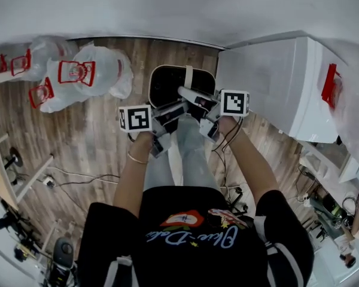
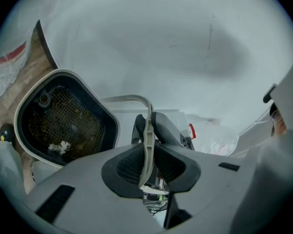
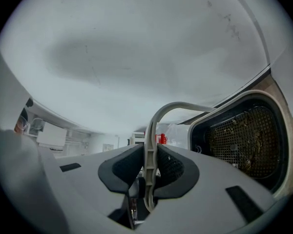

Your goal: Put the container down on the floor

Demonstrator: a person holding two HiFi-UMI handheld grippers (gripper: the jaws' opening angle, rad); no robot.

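The container is a dark tub with a pale rim, a mesh bottom and a pale bail handle. It hangs over the wood floor in front of the person's legs. In the left gripper view the container shows at the left, and my left gripper is shut on the handle. The right gripper view has the container at the right; there my right gripper is shut on the same handle. Seen from the head, the left gripper and right gripper meet at the tub's near side.
A white appliance stands to the right of the container. Clear plastic bags with red print lie on the floor at the left. Cables run across the floor near the person's legs. A white wall rises beyond.
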